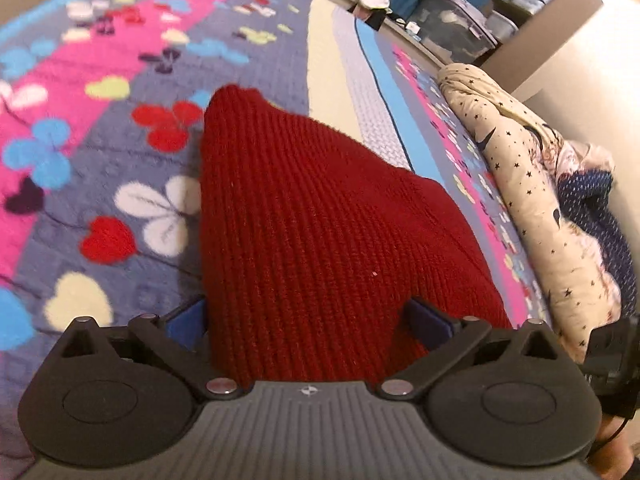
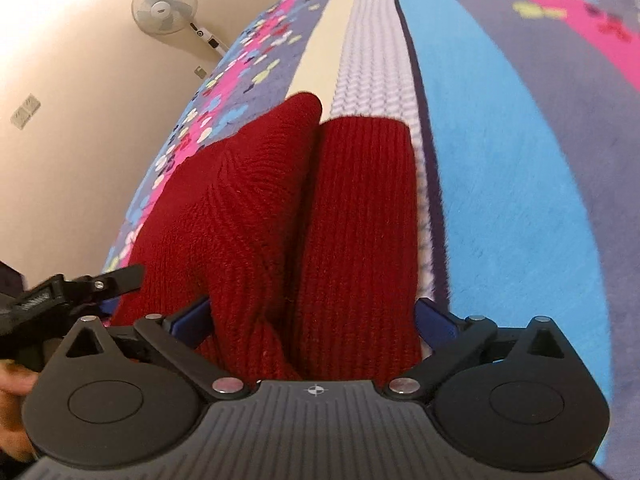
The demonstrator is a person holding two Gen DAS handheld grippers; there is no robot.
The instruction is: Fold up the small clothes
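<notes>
A dark red knitted garment (image 1: 304,216) lies on the patterned bedspread (image 1: 100,128). In the left wrist view it runs between the blue pads of my left gripper (image 1: 308,320), whose jaws stand wide apart around the near edge. In the right wrist view the same garment (image 2: 304,216) shows as two long folded parts side by side. My right gripper (image 2: 312,316) is also wide open, its fingers either side of the cloth. The left gripper (image 2: 80,284) shows at the left edge of the right wrist view.
A cream star-print cloth (image 1: 532,184) and a dark blue dotted cloth (image 1: 600,216) are piled at the bed's right side. Storage boxes (image 1: 452,20) and shelves stand beyond the bed. A standing fan (image 2: 166,2) is by the wall.
</notes>
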